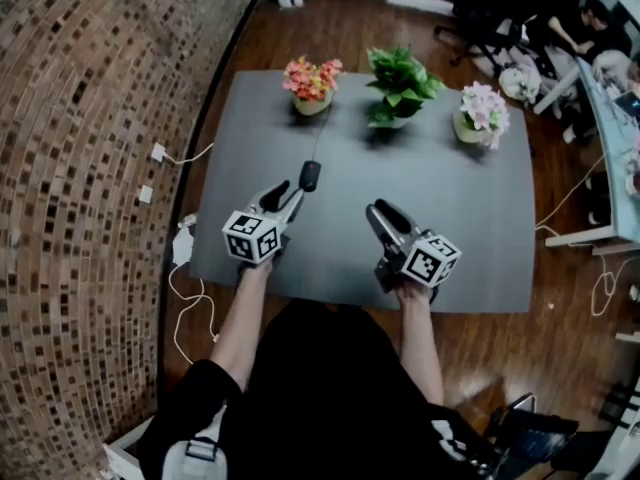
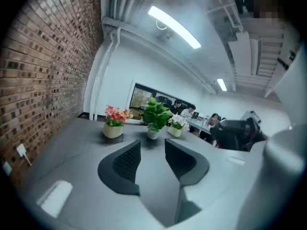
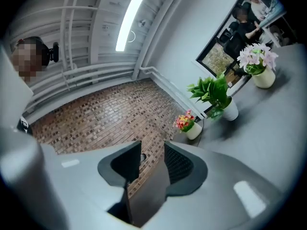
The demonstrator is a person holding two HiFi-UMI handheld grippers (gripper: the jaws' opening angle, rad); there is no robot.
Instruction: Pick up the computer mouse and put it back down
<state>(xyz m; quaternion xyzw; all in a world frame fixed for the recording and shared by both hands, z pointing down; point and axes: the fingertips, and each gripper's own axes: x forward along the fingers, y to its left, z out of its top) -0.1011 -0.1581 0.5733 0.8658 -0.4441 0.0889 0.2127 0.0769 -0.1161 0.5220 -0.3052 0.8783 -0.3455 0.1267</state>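
A black computer mouse (image 1: pixel 310 175) lies on the grey table (image 1: pixel 470 228), left of the middle, with its thin cable (image 1: pixel 318 140) running toward the far edge. My left gripper (image 1: pixel 288 191) is low over the table with its tips just short of the mouse, on the mouse's near left side. In the left gripper view the left gripper (image 2: pixel 152 151) is open with only bare table in the gap, and the mouse is not seen there. My right gripper (image 1: pixel 377 209) hovers over the table's near middle, apart from the mouse. Its jaws stand open and empty in the right gripper view (image 3: pixel 152 155).
Three pots line the far edge: red and pink flowers (image 1: pixel 311 86), a green plant (image 1: pixel 398 86), pale pink flowers (image 1: pixel 480 115). A brick wall (image 1: pixel 80 168) runs along the left, with a white adapter (image 1: pixel 182 243) and cables on the floor. People sit at desks (image 1: pixel 600 58) at far right.
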